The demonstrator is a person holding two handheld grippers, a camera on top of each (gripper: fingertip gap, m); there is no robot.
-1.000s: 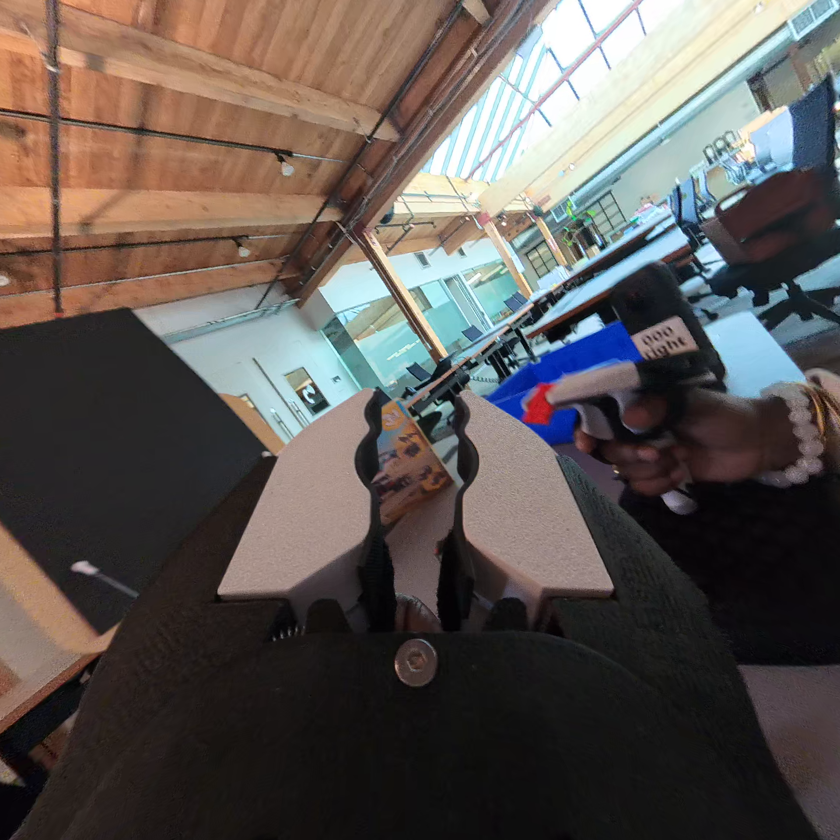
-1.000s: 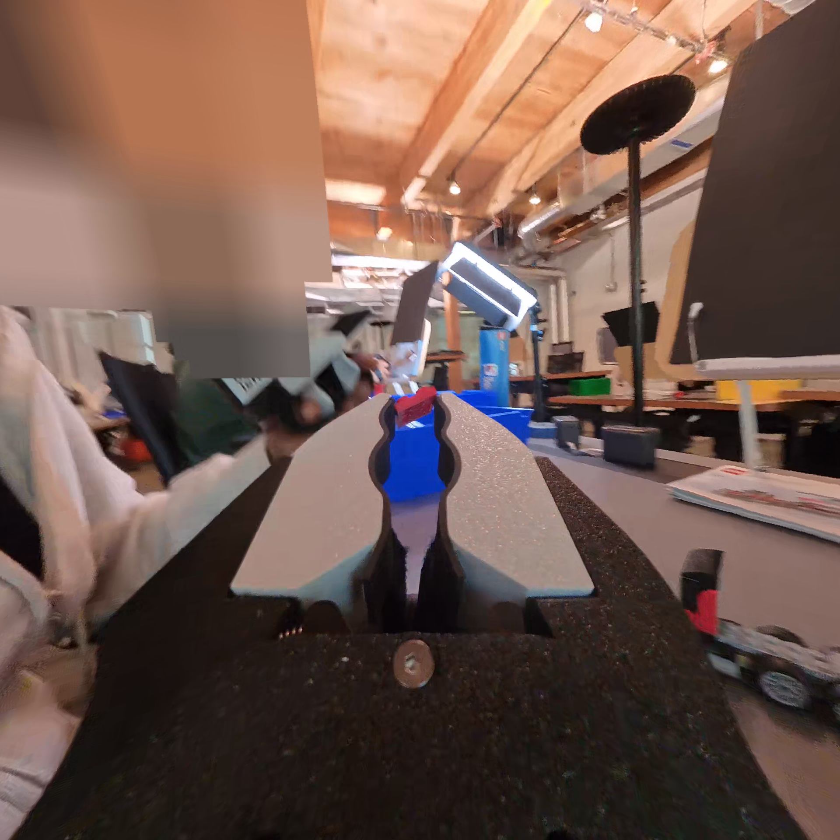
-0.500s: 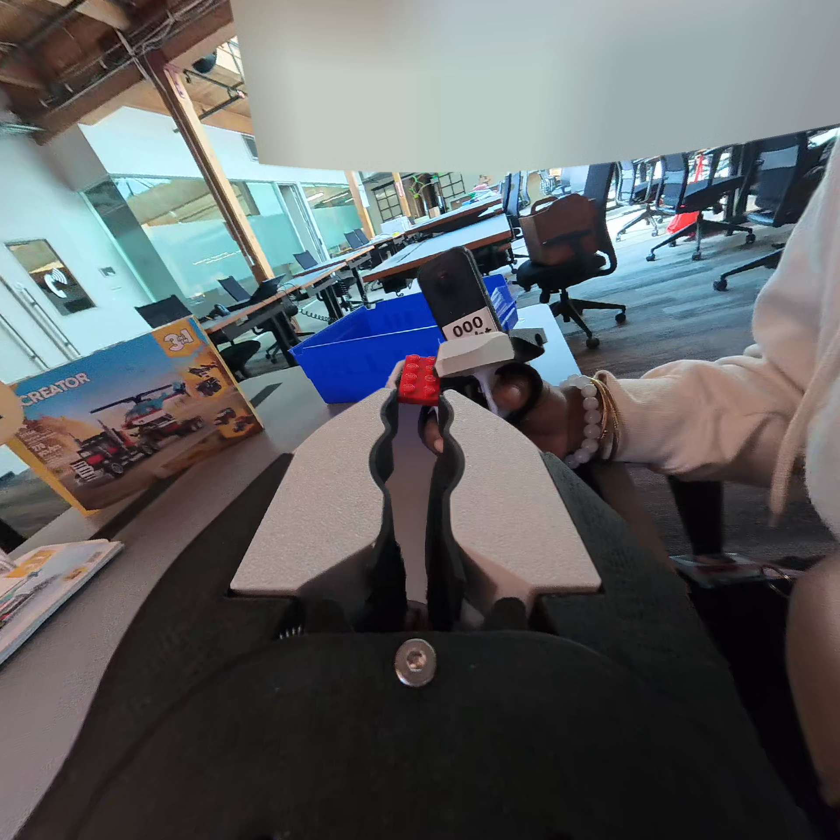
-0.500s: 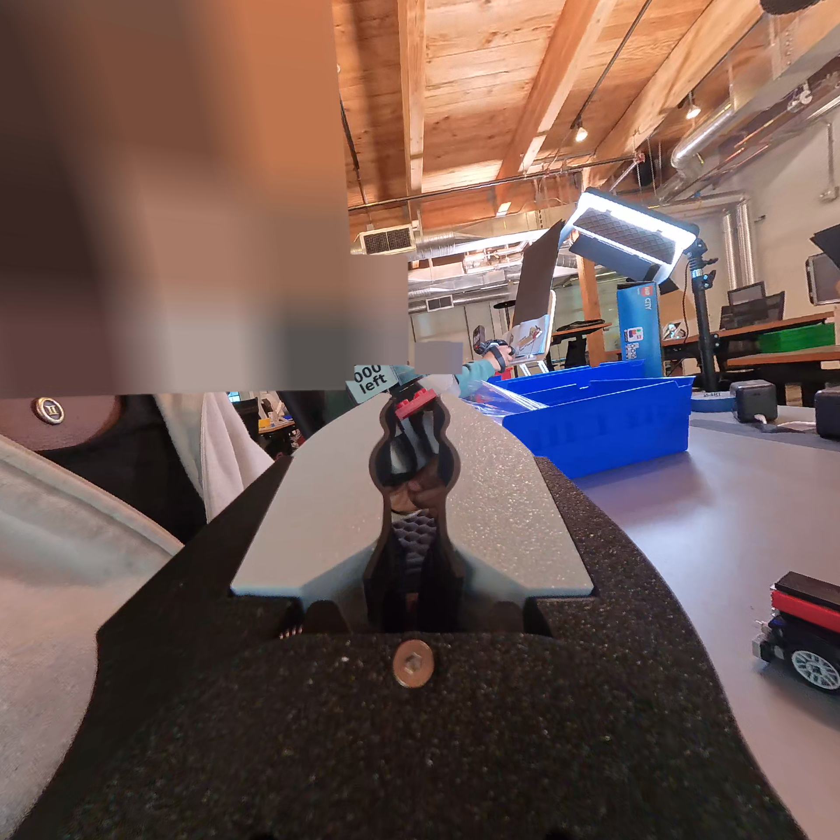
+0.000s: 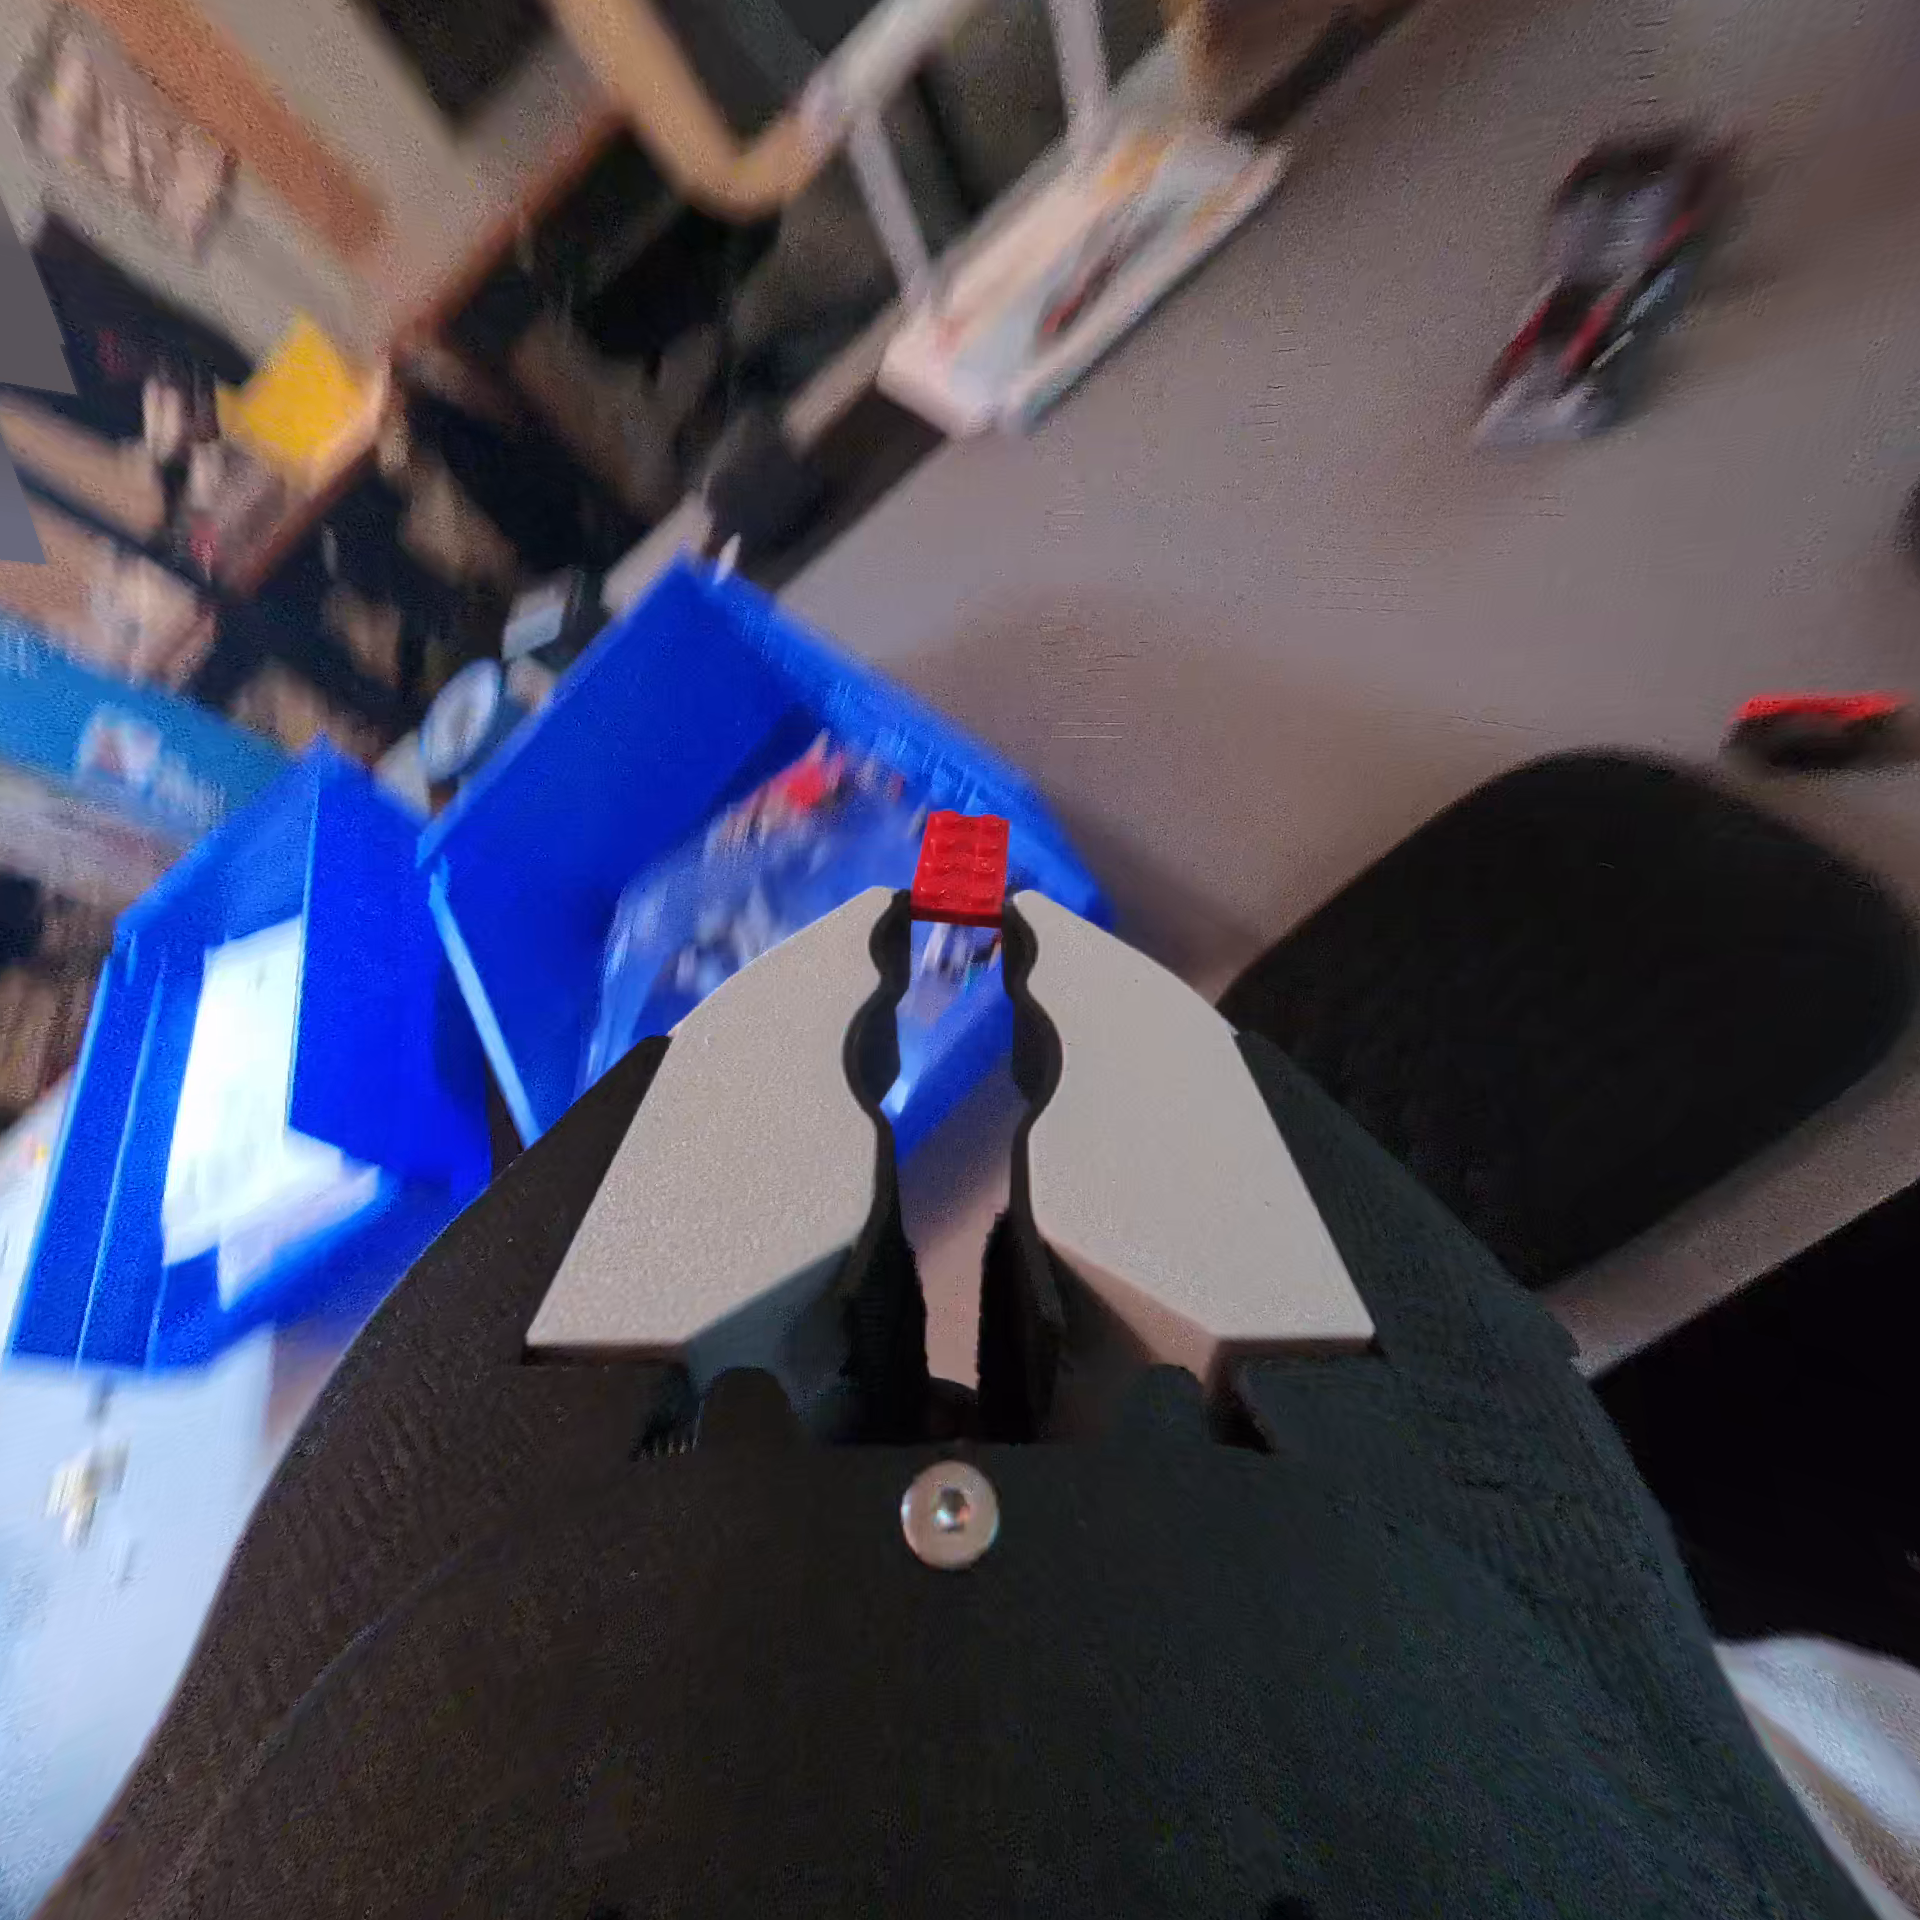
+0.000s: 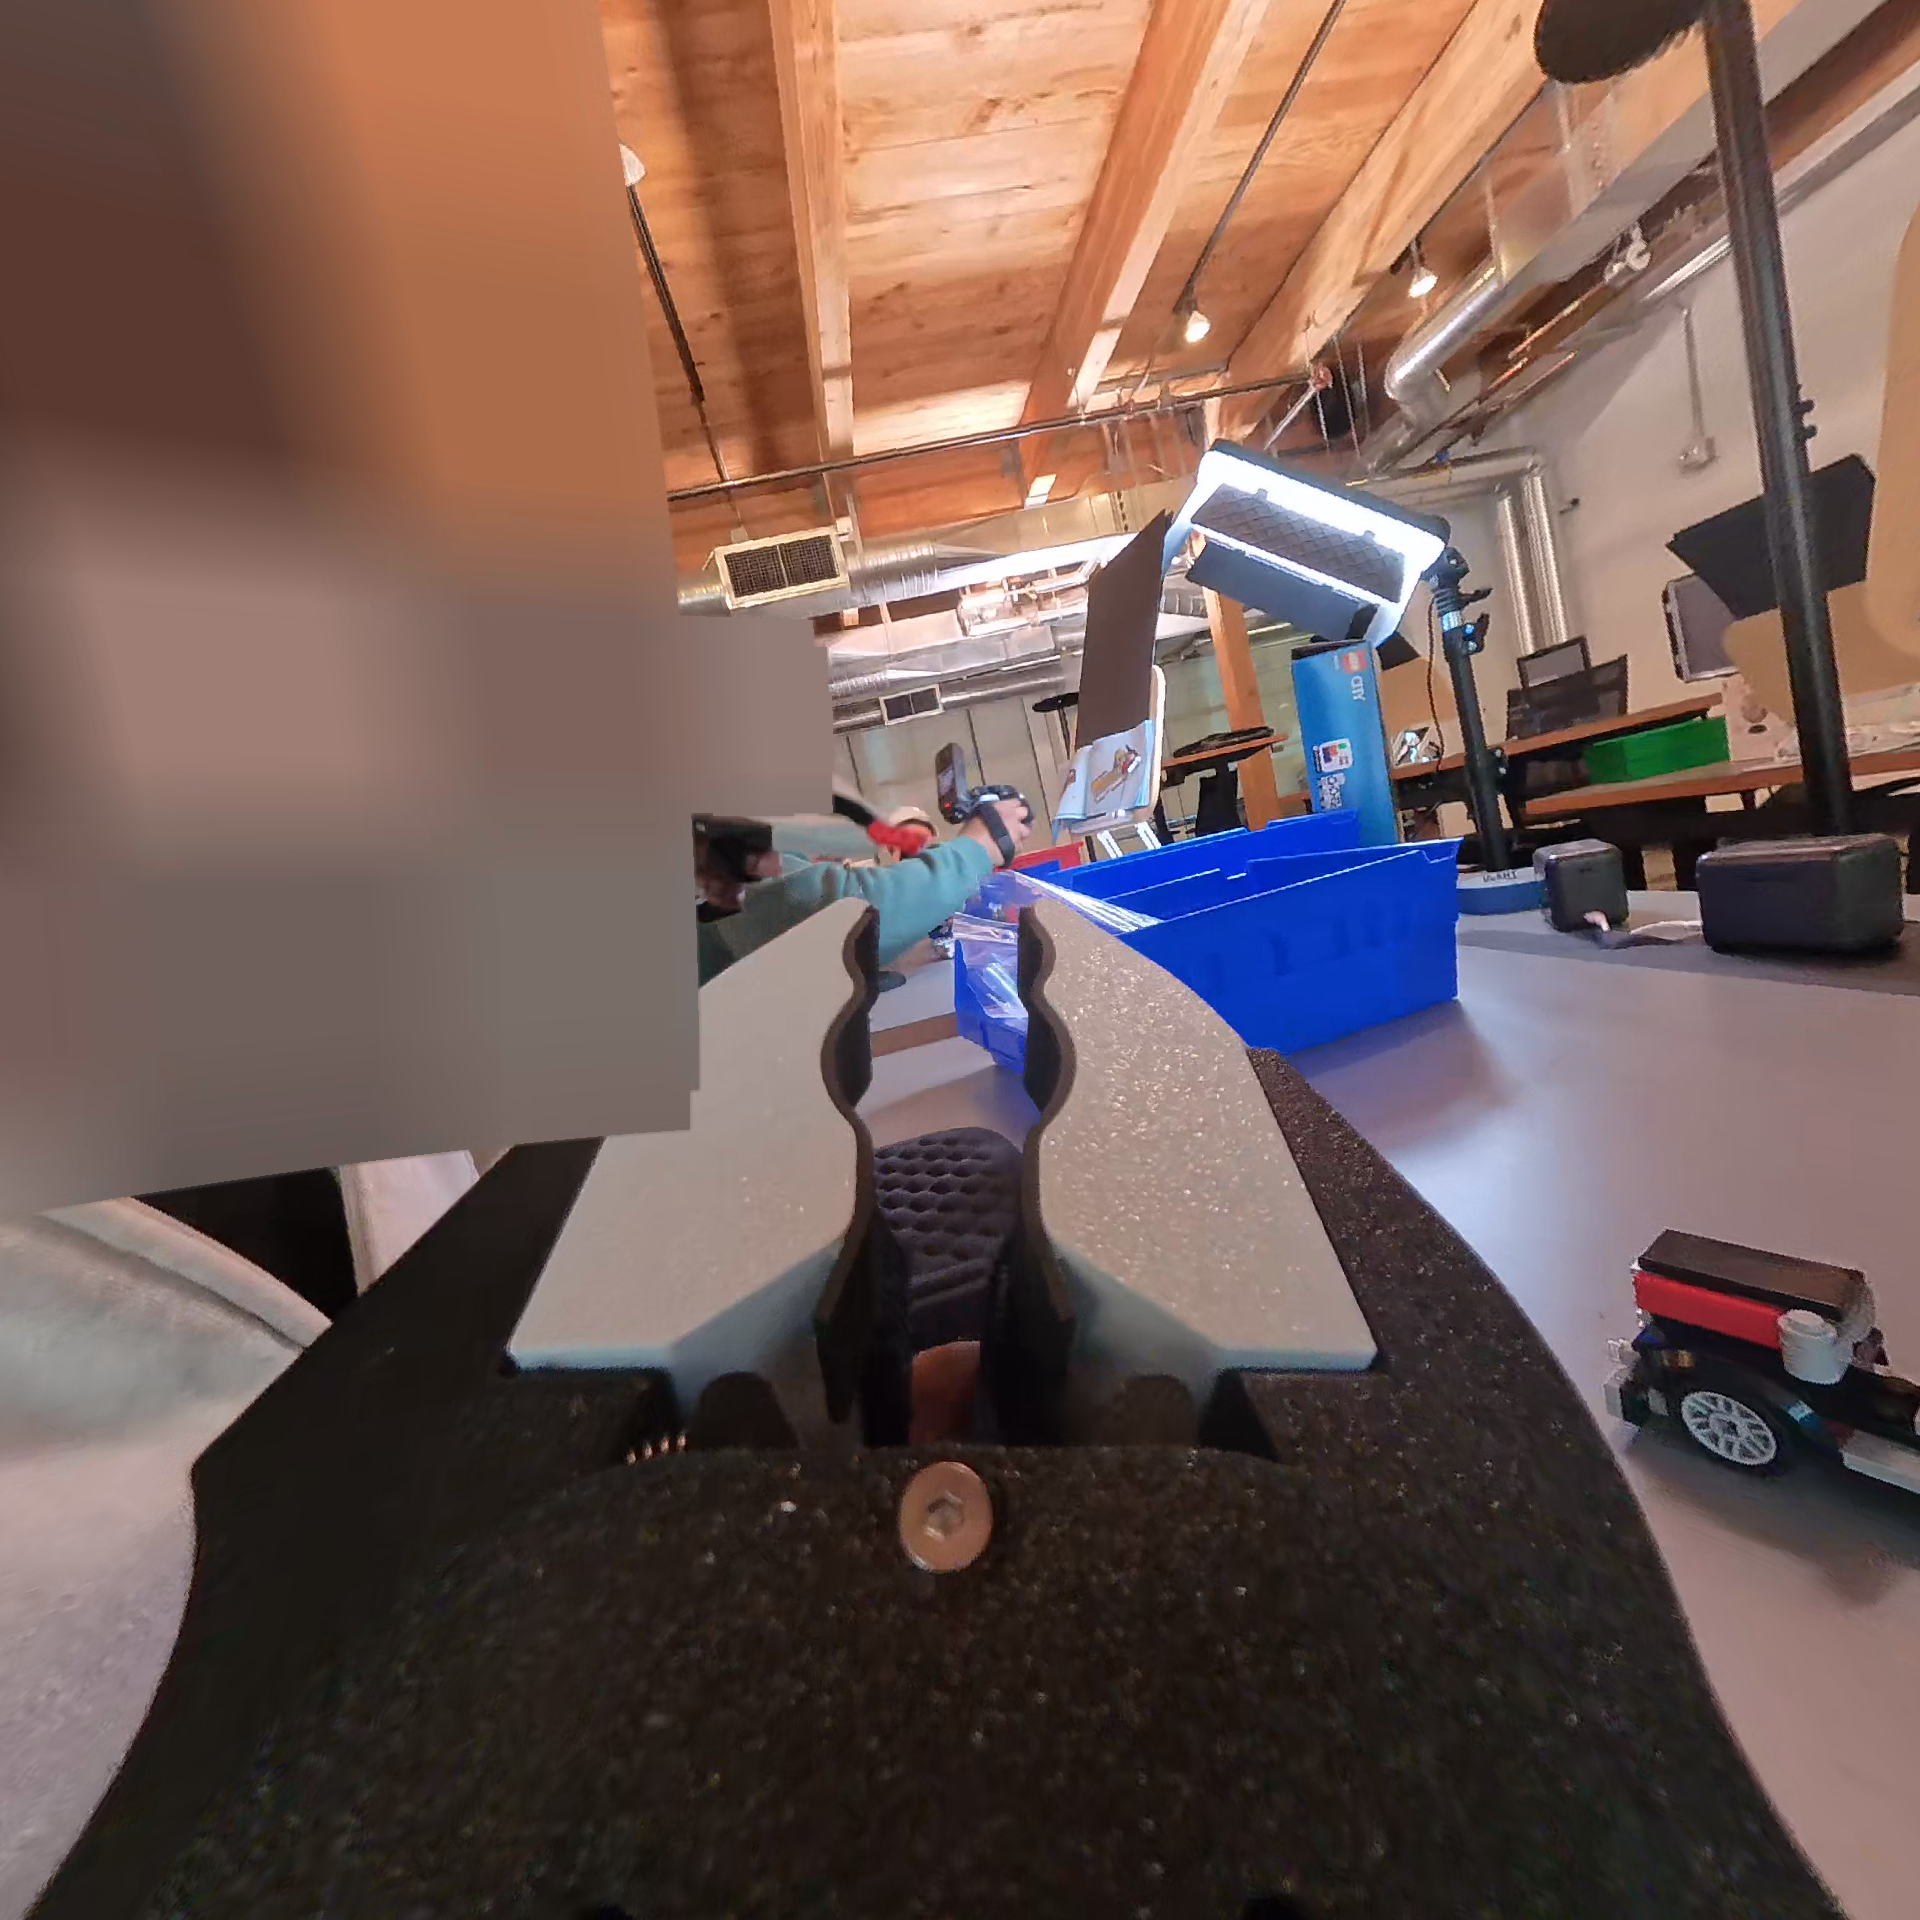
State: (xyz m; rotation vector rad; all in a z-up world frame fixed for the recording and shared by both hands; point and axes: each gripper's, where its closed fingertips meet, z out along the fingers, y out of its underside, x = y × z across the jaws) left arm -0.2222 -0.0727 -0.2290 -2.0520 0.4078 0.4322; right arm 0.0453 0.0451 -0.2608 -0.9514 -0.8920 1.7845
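My left tool (image 5: 958,920) is pinching a red studded toy plate (image 5: 962,868) at its fingertips, above a blue bin (image 5: 644,790) on the grey worktop (image 5: 1299,582); my right tool (image 6: 948,920) is standing narrowly parted, bare, near a toy car (image 6: 1766,1361)

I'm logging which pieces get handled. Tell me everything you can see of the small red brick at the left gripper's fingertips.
The red brick is a small, flat, studded plate of glossy plastic. It is pinched at its near end between the left gripper's fingertips, with the rest sticking out forward, stud side facing the camera. Behind it lies a blurred blue bin.
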